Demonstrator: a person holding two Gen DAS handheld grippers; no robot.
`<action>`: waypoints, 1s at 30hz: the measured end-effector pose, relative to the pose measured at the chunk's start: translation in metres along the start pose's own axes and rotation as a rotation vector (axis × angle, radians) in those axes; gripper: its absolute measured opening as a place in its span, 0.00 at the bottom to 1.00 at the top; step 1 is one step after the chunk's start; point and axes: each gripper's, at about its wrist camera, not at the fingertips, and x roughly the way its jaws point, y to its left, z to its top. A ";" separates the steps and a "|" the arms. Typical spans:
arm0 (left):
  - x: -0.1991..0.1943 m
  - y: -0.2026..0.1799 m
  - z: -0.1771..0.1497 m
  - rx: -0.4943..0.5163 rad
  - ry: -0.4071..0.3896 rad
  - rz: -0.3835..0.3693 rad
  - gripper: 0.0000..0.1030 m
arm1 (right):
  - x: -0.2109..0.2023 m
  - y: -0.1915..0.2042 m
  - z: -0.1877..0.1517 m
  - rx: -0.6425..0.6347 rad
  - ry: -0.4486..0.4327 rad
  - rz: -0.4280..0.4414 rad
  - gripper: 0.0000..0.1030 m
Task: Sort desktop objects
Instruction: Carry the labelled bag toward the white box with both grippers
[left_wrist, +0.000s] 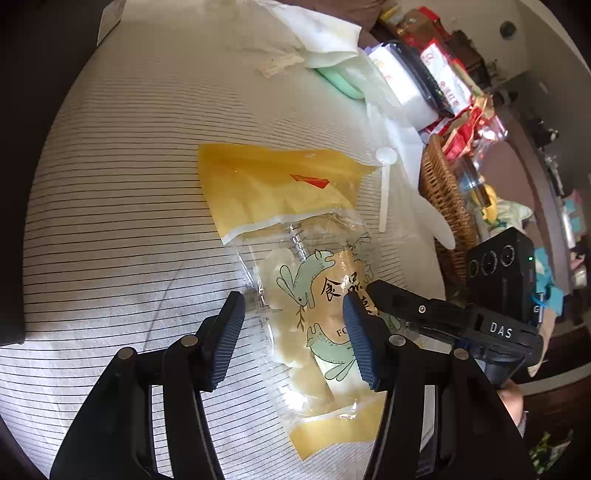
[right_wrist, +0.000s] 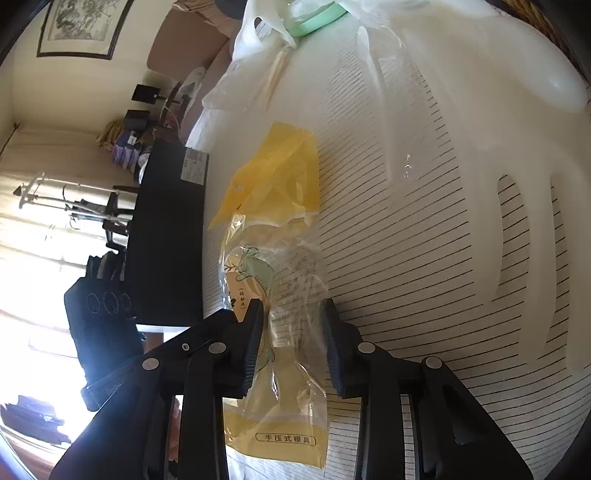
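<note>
A clear plastic packet with yellow ends and green fish drawings (left_wrist: 314, 295) lies on the striped tablecloth (left_wrist: 129, 221). My left gripper (left_wrist: 293, 332) is open, its jaws standing either side of the packet's lower part. My right gripper (right_wrist: 293, 343) is also open around the same packet (right_wrist: 280, 295), coming in from the right edge; its finger (left_wrist: 406, 306) shows in the left wrist view, touching the packet. A white plastic spoon (left_wrist: 386, 177) lies just right of the packet.
A wicker basket (left_wrist: 447, 206) full of snack packets stands at the right. A clear disposable glove (right_wrist: 480, 166) lies near it. A mint-green item (left_wrist: 340, 79) and white plastic bags (left_wrist: 314, 33) lie at the far edge. A black box (right_wrist: 166, 236) stands at the table's other side.
</note>
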 end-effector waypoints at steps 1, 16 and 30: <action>0.000 0.003 0.000 -0.009 -0.001 -0.019 0.50 | 0.001 -0.003 -0.001 0.020 0.004 0.029 0.28; -0.003 -0.024 -0.020 0.110 -0.060 0.147 0.35 | 0.005 0.009 -0.007 -0.032 0.032 -0.015 0.30; -0.030 -0.026 -0.014 0.110 -0.122 0.143 0.19 | 0.003 0.053 -0.017 -0.179 -0.003 -0.005 0.28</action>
